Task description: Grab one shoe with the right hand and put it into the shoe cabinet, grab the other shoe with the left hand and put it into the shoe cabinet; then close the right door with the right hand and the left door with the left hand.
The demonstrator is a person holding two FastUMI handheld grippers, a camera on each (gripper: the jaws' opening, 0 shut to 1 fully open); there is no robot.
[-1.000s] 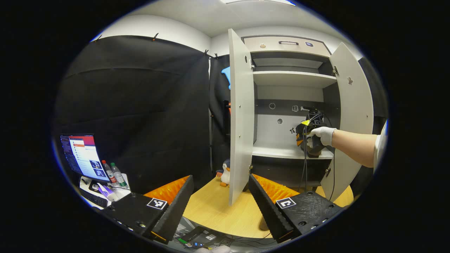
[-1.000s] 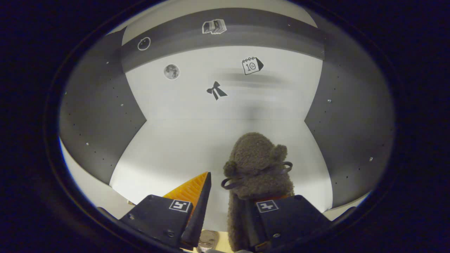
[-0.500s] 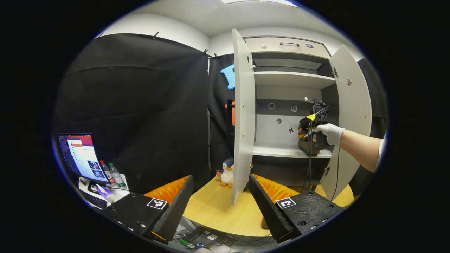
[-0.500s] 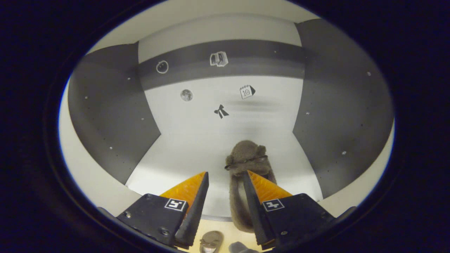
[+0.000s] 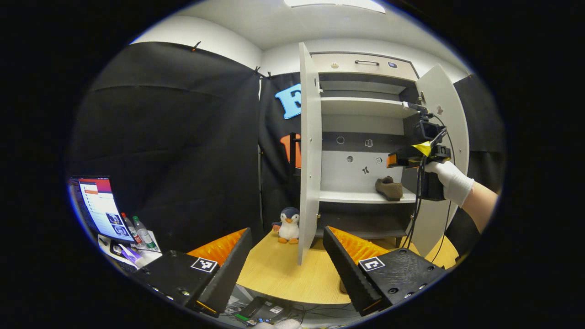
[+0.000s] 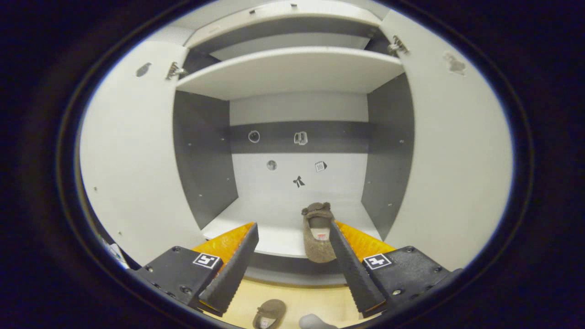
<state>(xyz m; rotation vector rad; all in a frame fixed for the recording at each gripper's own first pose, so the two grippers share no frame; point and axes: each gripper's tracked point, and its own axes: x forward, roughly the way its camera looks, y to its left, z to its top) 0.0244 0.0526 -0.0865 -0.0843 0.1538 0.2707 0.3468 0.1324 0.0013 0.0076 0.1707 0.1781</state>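
Observation:
A brown fuzzy shoe (image 6: 317,233) lies on the cabinet's lower shelf (image 6: 274,235), toe toward the back wall; the left gripper view has this shoe (image 5: 389,188) at the shelf's right end. Its mate, the second brown shoe (image 6: 268,313), lies on the wooden table below. My right gripper (image 6: 295,256) stands open just in front of the shelf, apart from the shoe. A gloved hand (image 5: 450,178) holds that gripper (image 5: 396,160) before the right door. My left gripper (image 5: 288,256) is open over the table, with nothing between its fingers. Both doors stand open.
The left door (image 5: 308,151) juts edge-on toward me, and the right door (image 5: 438,137) swings out behind the gloved hand. A penguin toy (image 5: 288,225) stands on the round table (image 5: 279,274) beside the left door. A monitor (image 5: 98,203) and bottles (image 5: 137,228) sit low on the left.
My right gripper has opened off the shoe and drawn back out of the cabinet, leaving the shoe on the shelf. The left gripper has hardly shifted.

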